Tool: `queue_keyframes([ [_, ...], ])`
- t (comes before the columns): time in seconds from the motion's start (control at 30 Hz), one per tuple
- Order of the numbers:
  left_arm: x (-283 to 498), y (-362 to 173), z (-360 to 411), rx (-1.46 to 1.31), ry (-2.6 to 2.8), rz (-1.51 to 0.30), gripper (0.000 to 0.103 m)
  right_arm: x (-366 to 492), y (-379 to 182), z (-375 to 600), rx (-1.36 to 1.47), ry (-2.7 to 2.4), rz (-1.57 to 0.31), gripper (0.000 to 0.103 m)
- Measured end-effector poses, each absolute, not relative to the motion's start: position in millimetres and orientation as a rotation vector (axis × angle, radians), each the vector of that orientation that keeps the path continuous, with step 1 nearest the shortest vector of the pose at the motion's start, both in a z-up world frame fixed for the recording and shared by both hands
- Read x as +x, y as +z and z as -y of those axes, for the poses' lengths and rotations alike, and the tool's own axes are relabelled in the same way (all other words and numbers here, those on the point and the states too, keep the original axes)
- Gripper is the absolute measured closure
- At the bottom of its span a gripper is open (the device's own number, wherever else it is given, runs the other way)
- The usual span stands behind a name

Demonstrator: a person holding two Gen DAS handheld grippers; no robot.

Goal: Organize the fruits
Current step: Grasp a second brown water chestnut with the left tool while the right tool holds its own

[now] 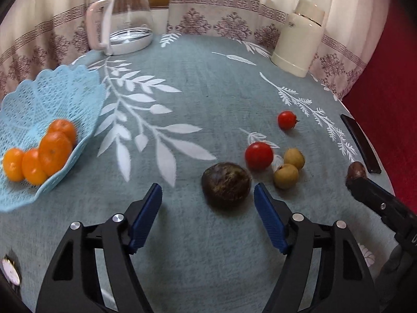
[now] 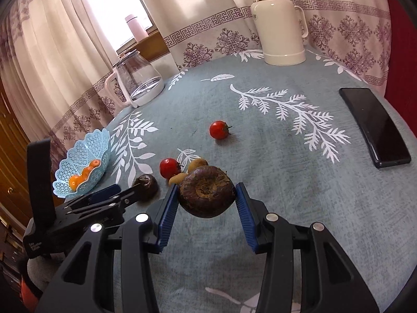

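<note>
- Left wrist cam: low over the near edge of the tablecloth [image 1: 208, 83], looking forward along the left gripper [image 1: 208, 198] toward the curtain [image 1: 221, 23].
- Right wrist cam: same kind of low forward view along the right gripper [image 2: 207, 195], set further right, angled left.
- Shared: basket [image 1: 39, 99], kettle [image 1: 127, 18], thermos [image 1: 299, 36], phone [image 1: 361, 143], loose fruit mid-table.

Basket [image 1: 31, 120] sits at table's [image 1: 208, 83] left edge with oranges [image 1: 41, 154] in it; kettle [image 1: 125, 18] behind it, flask [image 2: 278, 23] at far right corner, phone [image 2: 375, 127] along right edge. Two tomatoes [image 1: 259, 155], two small round fruits [image 1: 289, 169] just right of the nearer tomato, a water chestnut [image 1: 226, 184] in front.
</note>
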State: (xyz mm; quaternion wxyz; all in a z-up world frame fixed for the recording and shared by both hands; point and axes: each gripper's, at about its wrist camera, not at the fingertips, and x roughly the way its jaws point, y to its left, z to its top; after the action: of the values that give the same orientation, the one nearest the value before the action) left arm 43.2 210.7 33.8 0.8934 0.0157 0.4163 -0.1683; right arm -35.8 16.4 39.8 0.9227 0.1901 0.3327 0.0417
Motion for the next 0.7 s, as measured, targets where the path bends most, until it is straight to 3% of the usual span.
queue_keyframes([
  [0.03, 44, 33, -208, 0.041, -0.352, -0.865, 0.03, -34, 39, -16, 0.391, 0.089, -0.684, 0.058],
  [0.17, 54, 26, -198, 0.044, -0.36, -0.903, 0.053, -30, 36, -14, 0.39, 0.086, -0.686, 0.058],
  [0.7, 38, 53, -219, 0.008, -0.32, -0.782, 0.057, -16, 38, -17, 0.388, 0.084, -0.687, 0.058],
])
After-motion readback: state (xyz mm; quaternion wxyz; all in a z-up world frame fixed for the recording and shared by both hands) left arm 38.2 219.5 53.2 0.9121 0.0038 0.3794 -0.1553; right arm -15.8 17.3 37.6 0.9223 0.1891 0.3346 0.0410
